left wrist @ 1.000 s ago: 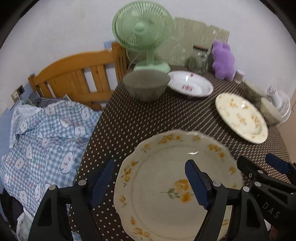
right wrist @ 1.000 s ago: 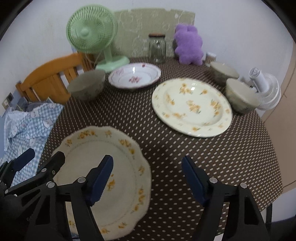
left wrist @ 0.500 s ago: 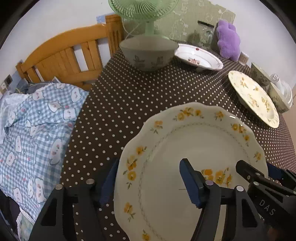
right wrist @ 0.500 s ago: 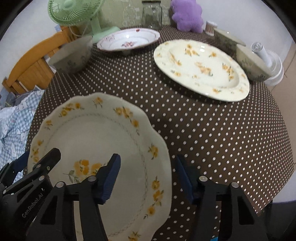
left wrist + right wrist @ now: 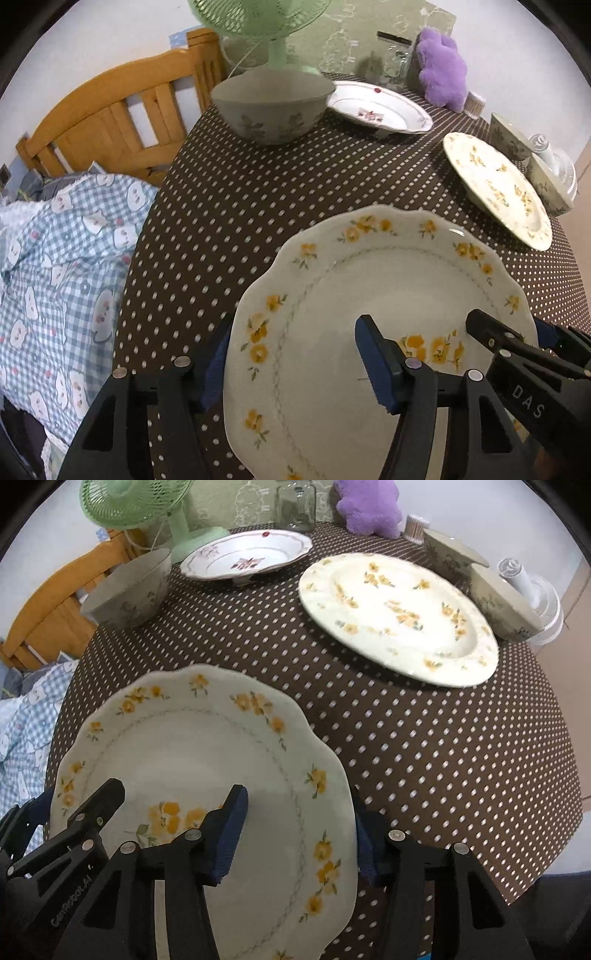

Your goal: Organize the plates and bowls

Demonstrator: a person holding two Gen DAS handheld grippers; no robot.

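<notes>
brown polka-dot tablecloth (image 5: 424,746) over a round table, wooden bed frame (image 5: 110,114) and checked bedding (image 5: 55,258) alongside; green desk fan (image 5: 140,502), glass jar (image 5: 295,506) and purple plush toy (image 5: 369,506) at the far edge. scalloped plate (image 5: 369,280), cream with yellow flowers, at the near edge of the table. left gripper (image 5: 291,363) straddles its left rim, one blue pad over the plate face and the other outside and below the rim; jaws closing, rim between them, pads not visibly pressing. right gripper (image 5: 299,834) straddles the opposite rim the same way, jaws closing, no clear contact. also present: large round plate (image 5: 399,616) with yellow flowers, white shallow dish (image 5: 247,554) with red motif, grey bowl (image 5: 129,587) by the fan, two more bowls (image 5: 480,583) near a small white fan (image 5: 535,594). handling, by judgement: glazed ceramic, rigid, fairly heavy, slick and breakable; best gripped on the rim at two opposite sides, kept level, firm enough that the glaze does not slip.
</notes>
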